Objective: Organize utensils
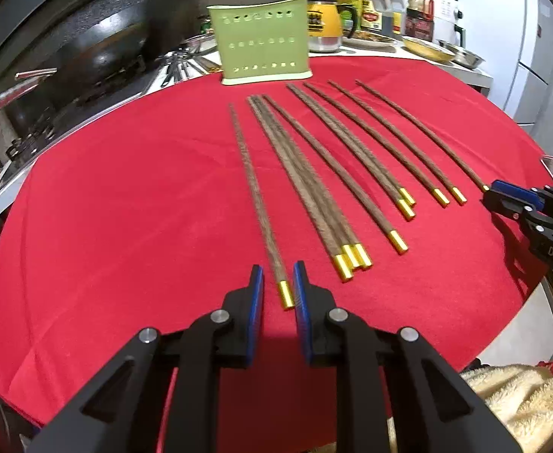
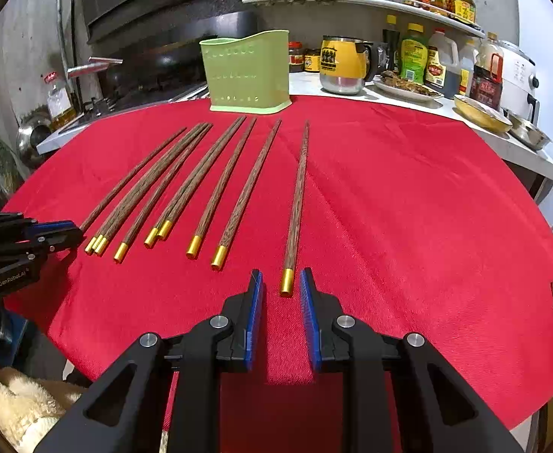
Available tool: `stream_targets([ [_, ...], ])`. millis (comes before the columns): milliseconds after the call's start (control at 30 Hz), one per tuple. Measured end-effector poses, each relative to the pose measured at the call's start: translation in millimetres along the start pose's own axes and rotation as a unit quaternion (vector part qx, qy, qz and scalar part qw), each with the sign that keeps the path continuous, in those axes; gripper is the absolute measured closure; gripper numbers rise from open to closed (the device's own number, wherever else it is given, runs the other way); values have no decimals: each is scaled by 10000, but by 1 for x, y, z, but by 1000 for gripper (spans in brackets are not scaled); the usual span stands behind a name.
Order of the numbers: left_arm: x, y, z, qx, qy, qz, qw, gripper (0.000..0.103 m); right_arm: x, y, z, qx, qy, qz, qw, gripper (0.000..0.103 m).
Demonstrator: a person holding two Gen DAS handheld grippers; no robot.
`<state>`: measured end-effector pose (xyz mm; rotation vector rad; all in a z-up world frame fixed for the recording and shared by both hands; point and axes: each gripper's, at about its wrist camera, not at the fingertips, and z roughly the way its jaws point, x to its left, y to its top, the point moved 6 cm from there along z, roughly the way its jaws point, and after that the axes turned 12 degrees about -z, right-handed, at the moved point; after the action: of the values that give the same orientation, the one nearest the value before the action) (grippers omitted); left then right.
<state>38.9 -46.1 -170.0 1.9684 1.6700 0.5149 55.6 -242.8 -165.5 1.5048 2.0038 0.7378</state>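
Several dark wooden chopsticks with gold caps lie fanned on a red cloth (image 1: 125,207), tips toward a green perforated utensil holder (image 1: 263,39), which also shows in the right wrist view (image 2: 248,71). My left gripper (image 1: 278,270) is open, its jaws on either side of the gold end of the leftmost chopstick (image 1: 255,196), not closed on it. My right gripper (image 2: 281,273) is open around the gold end of the rightmost chopstick (image 2: 299,188). The right gripper also shows at the right of the left wrist view (image 1: 514,198), and the left gripper at the left of the right wrist view (image 2: 55,234).
A wok (image 1: 99,49) and stove stand at the far left. Behind the cloth are a yellow mug (image 2: 342,64), sauce bottles (image 2: 414,53), a plate of food, metal bowls (image 2: 529,132) and a white cooker. A cream towel (image 1: 521,396) lies below the table edge.
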Motion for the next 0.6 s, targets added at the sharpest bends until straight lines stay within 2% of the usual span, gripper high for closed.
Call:
stream_targets([
  [167,4,1,1,-53,-38,-71,10000,86,-5,4,5,-109,-57,204,9997,89],
  [267,5,2,2,-125,-66,-143,9998,86,-1,6,7,-154,-239,65,9996,89],
  [300,6,2,2,-156,-96,-177,9997,87,2,7,7,-186,-269,3,9995,95],
  [367,10,4,2,-233,-86,-283,9993,96,2,7,6,-173,-315,13,9994,96],
  [433,16,7,-2,-285,-273,-493,9980,96,3,9,2,-181,-261,36,9995,96],
  [600,22,21,-30,-769,-382,-544,9948,96,0,26,-27,-390,-341,-40,9986,96],
])
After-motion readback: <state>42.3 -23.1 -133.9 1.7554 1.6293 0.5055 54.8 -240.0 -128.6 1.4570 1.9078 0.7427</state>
